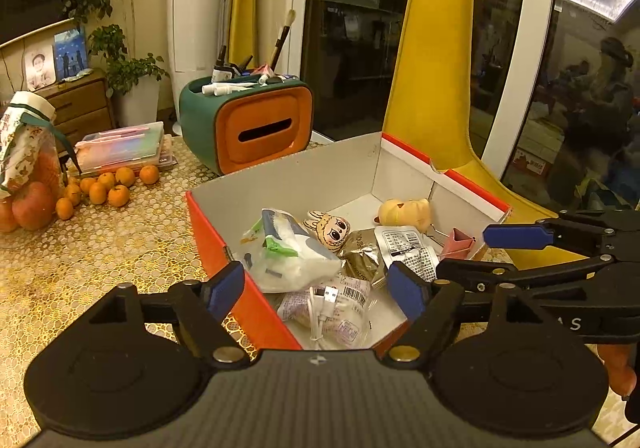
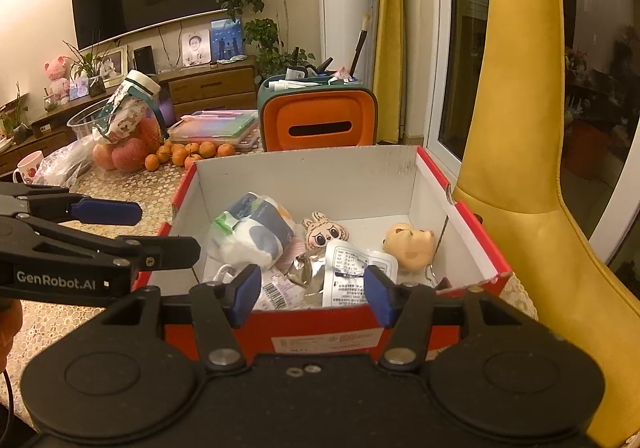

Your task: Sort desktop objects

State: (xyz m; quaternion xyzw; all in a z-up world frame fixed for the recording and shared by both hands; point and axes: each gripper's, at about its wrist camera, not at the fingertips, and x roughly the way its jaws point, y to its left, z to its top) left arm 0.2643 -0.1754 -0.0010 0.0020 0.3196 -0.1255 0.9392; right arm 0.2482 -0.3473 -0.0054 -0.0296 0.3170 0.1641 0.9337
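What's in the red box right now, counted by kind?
Toy figures: 2, bunny face and yellow animal
Packets: 4, white-blue pack, brown foil sachet, white printed sachet, clear barcoded packet
Pink binder clip: 1
White USB cable: 1
Total: 8 in view

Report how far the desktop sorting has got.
Done: the red cardboard box with white inside already holds a plush bunny face, a tan round toy, a white printed foil pouch and a white USB cable. In hand: nothing; the left gripper and right gripper have open, empty jaws. Left: small oranges and a clear plastic case remain on the table.
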